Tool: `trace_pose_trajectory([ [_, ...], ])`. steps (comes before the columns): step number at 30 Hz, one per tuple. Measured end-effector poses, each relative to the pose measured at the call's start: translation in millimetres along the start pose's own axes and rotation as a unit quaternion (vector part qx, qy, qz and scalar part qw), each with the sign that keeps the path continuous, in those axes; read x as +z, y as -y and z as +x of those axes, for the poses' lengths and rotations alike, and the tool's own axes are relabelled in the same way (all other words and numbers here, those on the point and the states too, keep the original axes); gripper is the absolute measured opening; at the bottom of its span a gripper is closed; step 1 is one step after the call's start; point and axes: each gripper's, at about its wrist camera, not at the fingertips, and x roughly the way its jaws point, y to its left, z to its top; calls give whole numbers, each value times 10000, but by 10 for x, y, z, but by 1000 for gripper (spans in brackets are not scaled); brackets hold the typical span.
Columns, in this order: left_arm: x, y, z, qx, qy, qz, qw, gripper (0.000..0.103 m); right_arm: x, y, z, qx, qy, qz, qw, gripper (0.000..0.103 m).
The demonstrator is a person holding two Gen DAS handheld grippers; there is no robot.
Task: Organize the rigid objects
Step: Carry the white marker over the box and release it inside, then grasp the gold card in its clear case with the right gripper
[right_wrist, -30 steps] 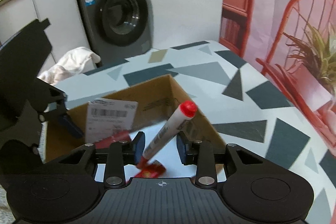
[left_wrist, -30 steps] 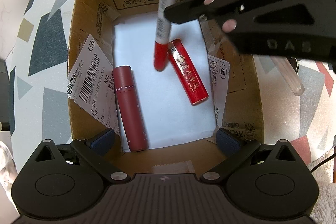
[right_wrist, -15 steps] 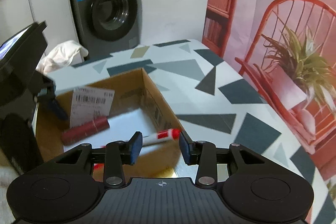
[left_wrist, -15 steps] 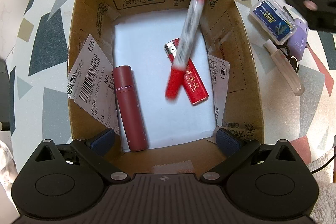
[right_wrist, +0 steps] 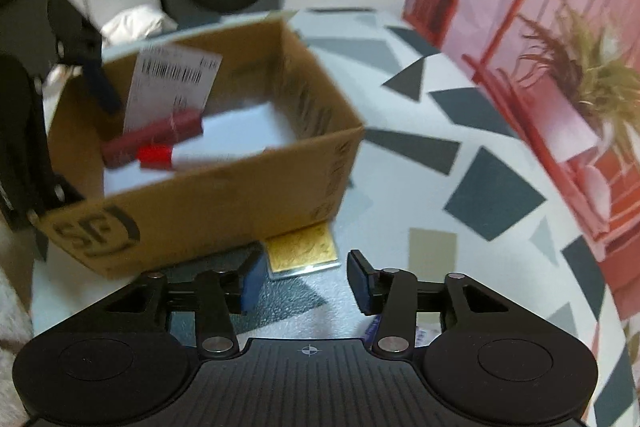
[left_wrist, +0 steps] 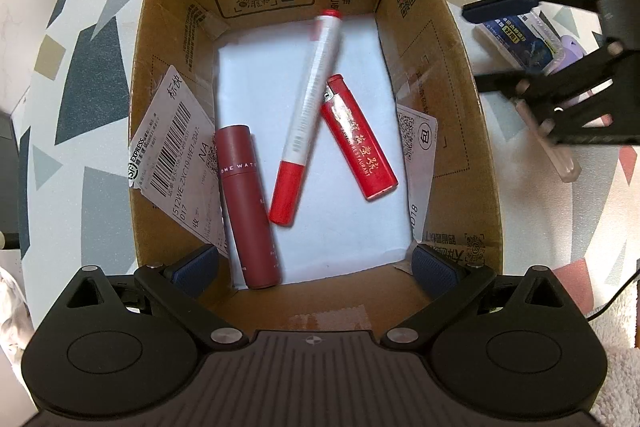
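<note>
The right gripper [right_wrist: 304,285] is hanging over the bench [right_wrist: 420,155] with its jaws standing partly apart, having just been opening, and nothing is sitting between them. A gold-faced flat packet [right_wrist: 302,251] is lying on the bench just beyond the jaws, at 12 o'clock from them, touching the foot of the cardboard box [right_wrist: 208,203]. The left gripper [left_wrist: 316,263] is pointing straight down into the box [left_wrist: 460,115], its jaws spread wide and holding nothing, one pad at each near corner. Inside, the white marker with a red cap [left_wrist: 308,115] is lying loose on the white paper lining [left_wrist: 256,79], cap toward 6 o'clock. A maroon tube [left_wrist: 248,207] is resting at its 8 o'clock, and a red lighter [left_wrist: 358,139] at its 3 o'clock. Outside the box at 2 o'clock, a blue packet [left_wrist: 516,39] and a clear tube [left_wrist: 560,155] are waiting on the bench beneath the right gripper [left_wrist: 500,43].
</note>
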Motion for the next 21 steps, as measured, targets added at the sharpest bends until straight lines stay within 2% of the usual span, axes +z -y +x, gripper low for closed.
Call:
trace_pose_trajectory([
  [2,-1,-3,1,-7,-6,-2,10000,103,20,-29,98,65,-54,-129,9999,56],
  [6,-3,-2,2,-10,-9,-1,10000,103,58,-14,262,138,-153,-289,9994,65],
  [12,-4,7,9,-4,-25,5,10000,103,50,46,472,243,-339,-375,9984,65],
  [21,-4,8,13,0,-19,7,10000,103,91,130,535,459,-296,-104,9985,61],
])
